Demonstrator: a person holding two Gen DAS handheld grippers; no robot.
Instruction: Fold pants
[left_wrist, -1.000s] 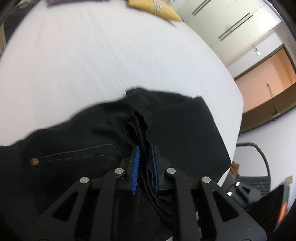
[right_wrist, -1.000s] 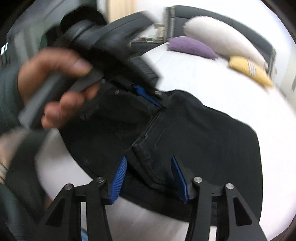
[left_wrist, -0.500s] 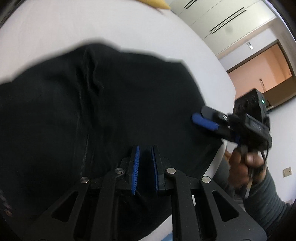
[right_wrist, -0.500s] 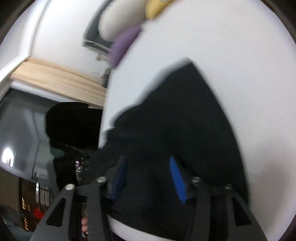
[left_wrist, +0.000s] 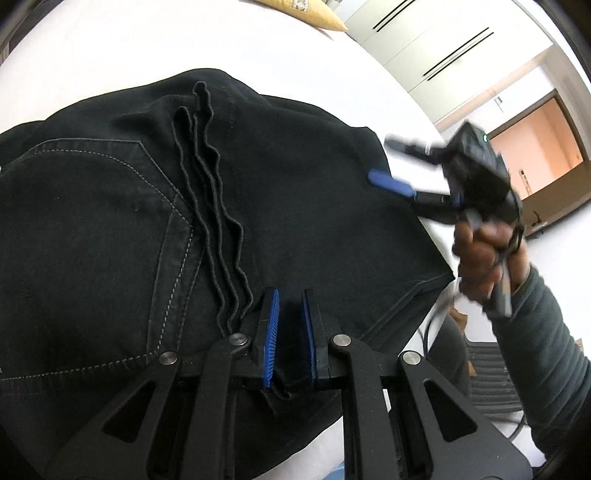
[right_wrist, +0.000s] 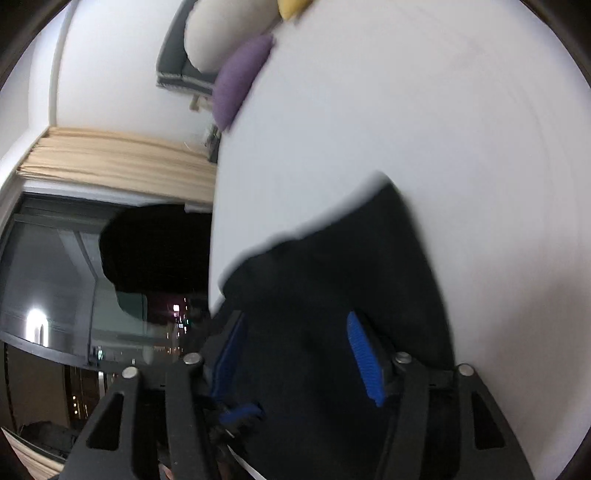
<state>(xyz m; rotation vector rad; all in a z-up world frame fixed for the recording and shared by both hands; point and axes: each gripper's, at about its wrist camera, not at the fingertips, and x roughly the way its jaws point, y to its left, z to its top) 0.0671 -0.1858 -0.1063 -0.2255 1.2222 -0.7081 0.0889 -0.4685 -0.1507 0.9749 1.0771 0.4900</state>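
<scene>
The black pants (left_wrist: 280, 206) lie folded on the white bed (left_wrist: 110, 55), with a back pocket at the left and a stack of wavy hem edges down the middle. My left gripper (left_wrist: 288, 321) is at the pants' near edge, jaws narrowly apart with a bit of black fabric between the blue pads. My right gripper (left_wrist: 391, 162) shows in the left wrist view over the pants' right edge, jaws wide open. In the right wrist view the right gripper (right_wrist: 295, 354) hovers open over the pants (right_wrist: 332, 266).
A yellow pillow (left_wrist: 306, 14) lies at the bed's far end. A purple pillow (right_wrist: 240, 81) and a white pillow (right_wrist: 221, 33) lie by the headboard. Wardrobes and an orange door (left_wrist: 535, 147) are at the right, a dark window (right_wrist: 74, 277) beyond the bed's edge.
The left gripper loosened slightly on the pants and the folded hems came back into view. The right gripper swung over the pants' right edge and stayed open.
</scene>
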